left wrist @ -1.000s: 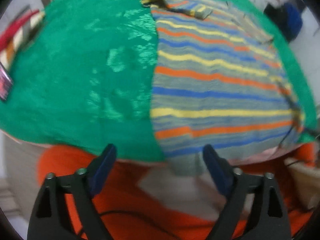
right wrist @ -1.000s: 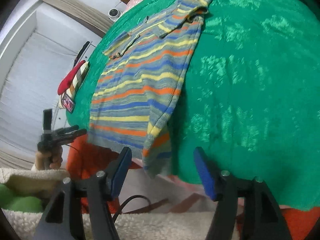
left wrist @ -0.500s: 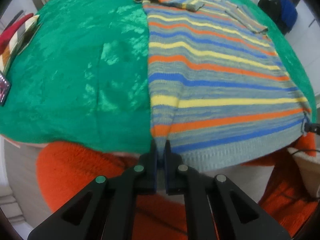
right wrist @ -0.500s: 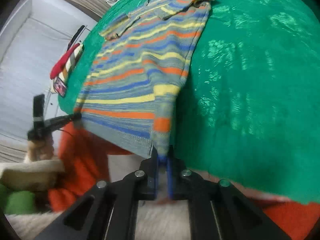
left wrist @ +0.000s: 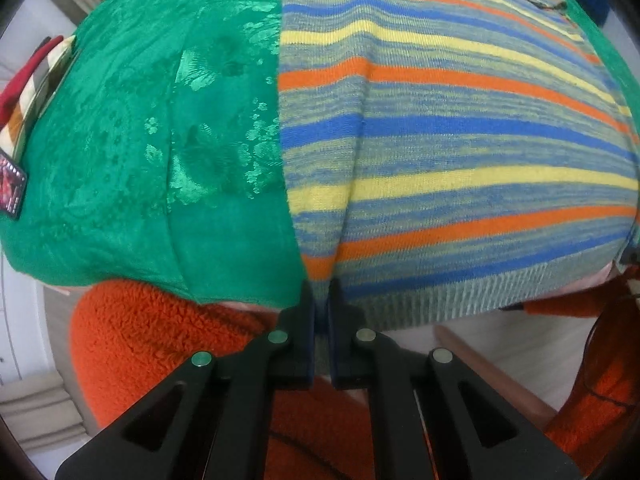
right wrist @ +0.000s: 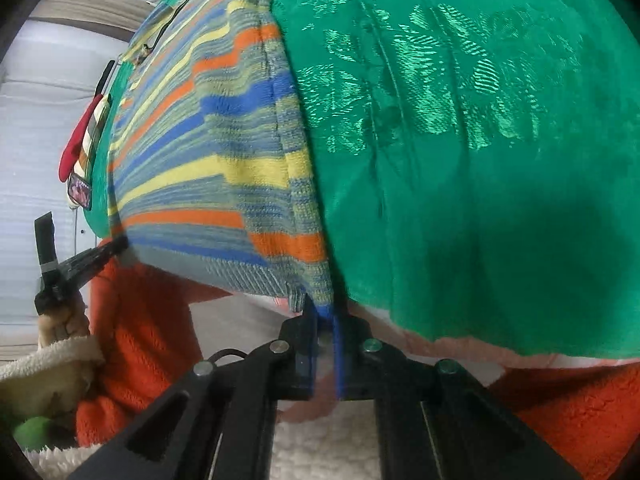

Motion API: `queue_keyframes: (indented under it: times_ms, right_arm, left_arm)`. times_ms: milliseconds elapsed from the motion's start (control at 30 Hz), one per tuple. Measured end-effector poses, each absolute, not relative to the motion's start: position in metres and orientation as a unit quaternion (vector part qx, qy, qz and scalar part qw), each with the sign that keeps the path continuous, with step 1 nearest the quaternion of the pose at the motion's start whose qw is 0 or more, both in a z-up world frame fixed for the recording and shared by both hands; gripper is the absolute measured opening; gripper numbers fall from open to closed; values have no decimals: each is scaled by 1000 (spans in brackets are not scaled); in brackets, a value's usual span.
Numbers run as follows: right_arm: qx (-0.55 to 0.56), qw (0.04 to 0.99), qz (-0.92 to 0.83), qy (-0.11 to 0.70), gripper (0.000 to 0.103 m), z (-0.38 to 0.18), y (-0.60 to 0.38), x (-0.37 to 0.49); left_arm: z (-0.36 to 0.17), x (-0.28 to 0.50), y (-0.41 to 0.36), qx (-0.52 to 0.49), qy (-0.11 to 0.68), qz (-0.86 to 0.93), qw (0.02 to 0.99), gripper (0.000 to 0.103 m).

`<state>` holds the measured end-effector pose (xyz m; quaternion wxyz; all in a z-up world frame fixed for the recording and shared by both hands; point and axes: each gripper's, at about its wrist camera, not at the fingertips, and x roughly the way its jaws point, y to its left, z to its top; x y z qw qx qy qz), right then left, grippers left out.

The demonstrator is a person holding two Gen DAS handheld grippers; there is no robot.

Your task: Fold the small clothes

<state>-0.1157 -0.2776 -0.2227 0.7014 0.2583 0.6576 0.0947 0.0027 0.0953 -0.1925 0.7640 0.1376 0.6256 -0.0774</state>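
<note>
A small striped knit sweater [left wrist: 460,132], grey with blue, yellow and orange bands, lies flat on a green patterned cloth [left wrist: 140,140]. My left gripper [left wrist: 320,300] is shut on the sweater's ribbed hem at its left bottom corner. My right gripper [right wrist: 326,312] is shut on the hem at the sweater's [right wrist: 224,152] right bottom corner, where the folded sleeve lies along the side. The left gripper also shows in the right wrist view [right wrist: 120,246] at the far hem corner.
The green cloth [right wrist: 480,140] covers the table to its near edge. A red and checked object [left wrist: 28,84] and a small dark packet [left wrist: 10,188] lie at the cloth's left side. Orange fleece [left wrist: 160,340] hangs below the table edge.
Both grippers went from open near the hem to shut on it. Since then both have moved forward over the table, and the sweater looms larger.
</note>
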Motion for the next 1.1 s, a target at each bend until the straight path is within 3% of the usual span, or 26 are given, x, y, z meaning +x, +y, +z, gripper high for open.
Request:
queue_keyframes:
  times_ms: [133, 200, 233, 267, 300, 367, 433, 500, 567, 633, 733, 767, 1000, 1033, 1100]
  right_arm:
    - [251, 702, 94, 660, 6, -221, -281, -118]
    - [252, 698, 91, 664, 6, -220, -280, -116]
    - [254, 692, 85, 670, 8, -220, -281, -117]
    - [259, 682, 74, 680, 15, -219, -285, -121]
    - [261, 676, 62, 687, 19, -217, -290, -126]
    - [249, 675, 30, 693, 42, -203, -309, -139]
    - [206, 699, -5, 685, 43, -175, -329, -145]
    - [140, 735, -35, 663, 43, -139, -342, -133]
    - [84, 771, -37, 630, 45, -102, -344, -105]
    - [44, 803, -16, 594, 53, -73, -334, -63]
    - [-8, 839, 56, 541, 78, -55, -298, 7]
    - [-16, 843, 81, 532, 81, -58, -286, 29]
    - [-107, 827, 145, 532, 80, -136, -193, 156]
    - [-109, 823, 140, 540, 77, -146, -191, 164]
    - [-64, 826, 124, 546, 47, -157, -205, 171]
  left_arm:
    - [-198, 4, 71, 140, 628, -74, 762, 4]
    - [-203, 3, 69, 147, 638, -78, 752, 12]
    - [-204, 4, 72, 149, 644, -76, 747, 22]
    - [-201, 2, 79, 148, 648, -67, 744, 38]
    - [-195, -1, 88, 143, 647, -56, 746, 45]
    - [-178, -4, 102, 129, 635, -45, 760, 53]
    - [-150, 0, 114, 108, 609, -42, 785, 57]
    - [-119, 13, 118, 80, 566, -39, 820, 70]
    - [-97, 26, 114, 55, 520, -45, 851, 91]
    - [-82, 41, 103, 26, 474, -47, 879, 98]
    - [-84, 51, 78, -10, 451, -53, 891, 98]
    - [-91, 51, 67, -15, 457, -60, 888, 98]
    - [-124, 22, 39, 3, 510, -88, 856, 98]
    - [-128, 18, 40, 9, 517, -91, 851, 98]
    - [-129, 8, 48, 15, 518, -86, 851, 98]
